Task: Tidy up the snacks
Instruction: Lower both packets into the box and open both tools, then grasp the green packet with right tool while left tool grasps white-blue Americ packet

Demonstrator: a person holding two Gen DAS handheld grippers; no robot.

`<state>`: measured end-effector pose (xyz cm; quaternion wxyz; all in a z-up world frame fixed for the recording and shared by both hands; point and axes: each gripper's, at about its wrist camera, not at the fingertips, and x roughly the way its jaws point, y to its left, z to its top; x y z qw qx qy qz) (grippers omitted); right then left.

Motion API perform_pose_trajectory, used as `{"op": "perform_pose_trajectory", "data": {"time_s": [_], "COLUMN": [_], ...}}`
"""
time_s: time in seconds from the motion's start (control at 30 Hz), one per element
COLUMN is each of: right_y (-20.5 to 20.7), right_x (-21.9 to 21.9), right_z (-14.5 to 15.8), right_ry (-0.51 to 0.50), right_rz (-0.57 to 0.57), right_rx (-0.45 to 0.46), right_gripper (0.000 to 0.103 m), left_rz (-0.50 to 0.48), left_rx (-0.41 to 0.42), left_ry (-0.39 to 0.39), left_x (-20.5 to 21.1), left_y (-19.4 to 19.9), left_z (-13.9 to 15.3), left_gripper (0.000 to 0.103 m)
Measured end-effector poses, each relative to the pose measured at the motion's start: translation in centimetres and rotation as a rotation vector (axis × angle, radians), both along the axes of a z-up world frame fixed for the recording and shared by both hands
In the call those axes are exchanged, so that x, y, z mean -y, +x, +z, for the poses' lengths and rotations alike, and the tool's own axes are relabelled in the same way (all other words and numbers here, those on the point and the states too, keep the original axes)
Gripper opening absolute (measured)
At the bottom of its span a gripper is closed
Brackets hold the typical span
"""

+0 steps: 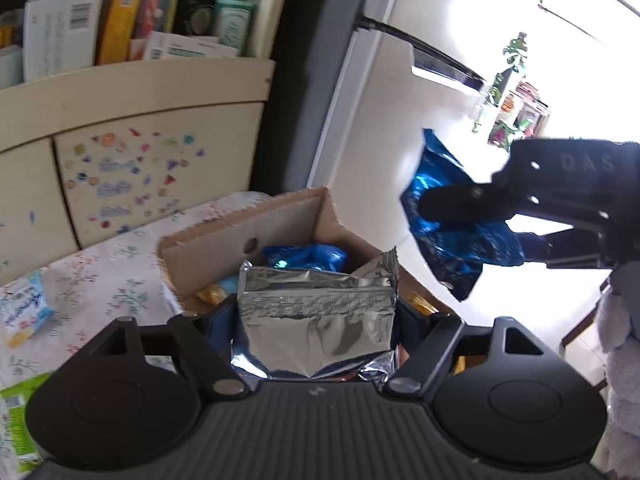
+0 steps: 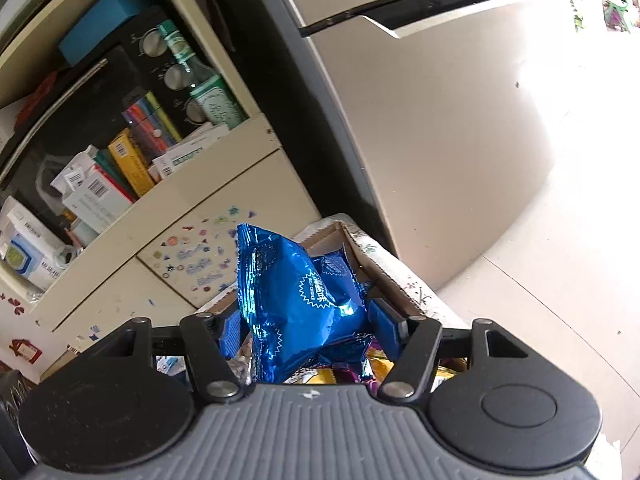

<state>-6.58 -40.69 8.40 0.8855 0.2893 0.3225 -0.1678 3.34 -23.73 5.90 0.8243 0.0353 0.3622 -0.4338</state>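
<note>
Silver foil packet (image 1: pixel 316 320) is clamped in the left gripper (image 1: pixel 316 312); the right gripper (image 2: pixel 308 328) clamps a blue packet (image 2: pixel 296 300) above a cardboard box (image 1: pixel 280 216) on a floral tablecloth (image 1: pixel 100 264) beside a fridge (image 2: pixel 440 120).

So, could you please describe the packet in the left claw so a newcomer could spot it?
Find the cardboard box on the floral tablecloth. Just in front of it, the left claw grips a silver foil packet. The other held packet is blue.

1. A cream cabinet (image 2: pixel 224 216) is standing along the wall, its door (image 1: pixel 132 176) covered in little stickers.
2. A beige fridge (image 2: pixel 440 140) is sitting right beside it.
3. Daylight is washing out the pale tiled floor (image 2: pixel 560 300).
</note>
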Motion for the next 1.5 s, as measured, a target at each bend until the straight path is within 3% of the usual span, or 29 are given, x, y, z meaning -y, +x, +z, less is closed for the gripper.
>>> {"op": "perform_pose_trajectory", "data": {"time_s": [0.13,0.23,0.43,0.83,1.5], "right_y": [-0.1,-0.2,0.1,1.3,5.4], "right_x": [0.2,0.3,-0.1,-1.3,-7.3], "right_z": [-0.3,-0.2,-0.1,-0.3,-1.1], "right_ry": [0.002,0.020,0.021,0.029,-0.010], "right_rz": [-0.030,-0.040,-0.033,0.035,0.234], "right_rx": [-0.011,-0.002,0.000,0.002,-0.004], "right_gripper": [0.086,0.090,0.093,0.095,0.098], "left_rz": [-0.045,-0.042,0.005,0.137,0.413], "left_rx": [0.030,0.060,0.046,0.031,0.025], "left_ry": [-0.006,-0.028,-0.034,0.032,0.089], "left_x": [0.4,0.1,-1.0,-3.7,-12.2], "left_y": [-1.0,-1.4,-0.2,2.3,8.8], "left_z": [0.2,0.9,1.5,1.0,0.9], "left_gripper": [0.090,0.098,0.098,0.098,0.098]}}
